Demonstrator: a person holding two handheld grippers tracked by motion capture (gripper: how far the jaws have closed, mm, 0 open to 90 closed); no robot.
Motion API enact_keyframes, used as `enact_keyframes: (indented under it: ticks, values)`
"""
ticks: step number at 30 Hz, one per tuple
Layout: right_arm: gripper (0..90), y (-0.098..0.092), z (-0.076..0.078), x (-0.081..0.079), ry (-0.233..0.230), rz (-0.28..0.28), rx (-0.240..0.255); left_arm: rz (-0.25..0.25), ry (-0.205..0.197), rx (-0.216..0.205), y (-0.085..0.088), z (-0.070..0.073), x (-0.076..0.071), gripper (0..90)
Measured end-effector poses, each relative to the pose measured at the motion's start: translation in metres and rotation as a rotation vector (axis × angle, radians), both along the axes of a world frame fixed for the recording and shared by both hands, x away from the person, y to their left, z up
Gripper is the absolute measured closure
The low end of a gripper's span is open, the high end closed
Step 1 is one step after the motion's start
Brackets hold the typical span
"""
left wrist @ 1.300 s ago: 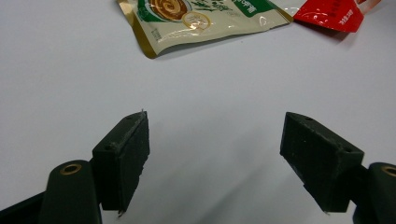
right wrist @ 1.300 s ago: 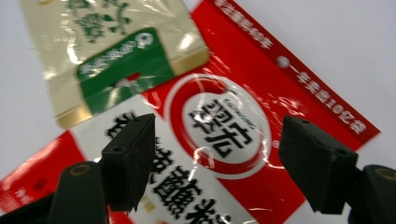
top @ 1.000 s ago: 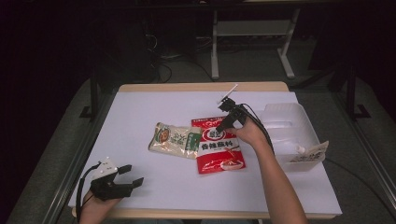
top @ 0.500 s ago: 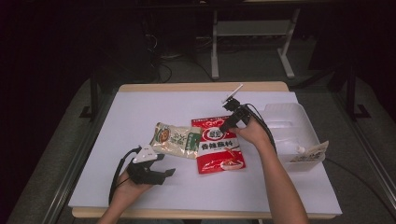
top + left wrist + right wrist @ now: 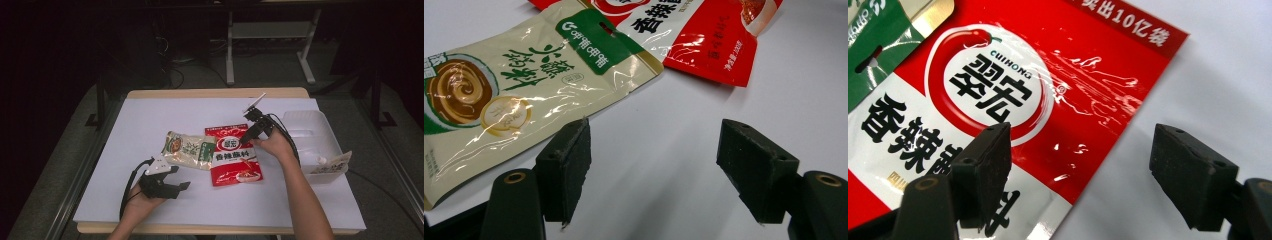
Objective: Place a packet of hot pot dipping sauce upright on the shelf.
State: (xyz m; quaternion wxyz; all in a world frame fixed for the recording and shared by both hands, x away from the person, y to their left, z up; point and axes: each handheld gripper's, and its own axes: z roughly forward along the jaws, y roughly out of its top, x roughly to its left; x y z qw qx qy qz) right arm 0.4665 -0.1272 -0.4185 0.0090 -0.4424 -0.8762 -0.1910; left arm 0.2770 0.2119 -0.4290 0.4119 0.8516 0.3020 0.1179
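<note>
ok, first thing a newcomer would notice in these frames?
The red seasoning packet mid-table, with the cream-and-green sauce packet overlapping its left edge. The right gripper hovers open over the red packet's right edge; the left gripper sits open just below the cream one, holding nothing.

Clear plastic bin [image 5: 320, 131] on white table [image 5: 150, 115].

The table [image 5: 150, 120] was brightly and evenly lit from above, while the room around it sank into near black. Shadows under the hands were soft and short. The high view was grainy and slightly soft. In both gripper views, glare streaked the glossy red pouch [image 5: 1088, 85] and cream pouch [image 5: 524, 95], and the near jaws looked blurred.
</note>
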Motion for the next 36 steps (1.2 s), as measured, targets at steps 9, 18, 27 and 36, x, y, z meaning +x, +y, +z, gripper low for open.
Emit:
enact_keyframes:
  ticks: [9, 18, 27, 36]
  values:
    - [20.1, 0.008, -0.007, 0.0, 0.029, 0.003, -0.031, 0.007, -0.004, -0.03, 0.007, -0.001, -0.003, 29.7]
    - [14.4, 0.022, -0.008, -0.007, 0.063, 0.033, -0.051, 0.017, -0.002, -0.041, 0.012, -0.001, -0.005, 29.4]
    - [37.2, 0.034, -0.005, -0.01, 0.01, -0.011, -0.186, 0.012, -0.012, -0.043, 0.011, 0.001, -0.006, 29.1]
    - [52.5, 0.031, -0.003, -0.007, -0.024, 0.035, -0.098, 0.012, -0.014, -0.048, 0.012, 0.001, -0.009, 28.7]
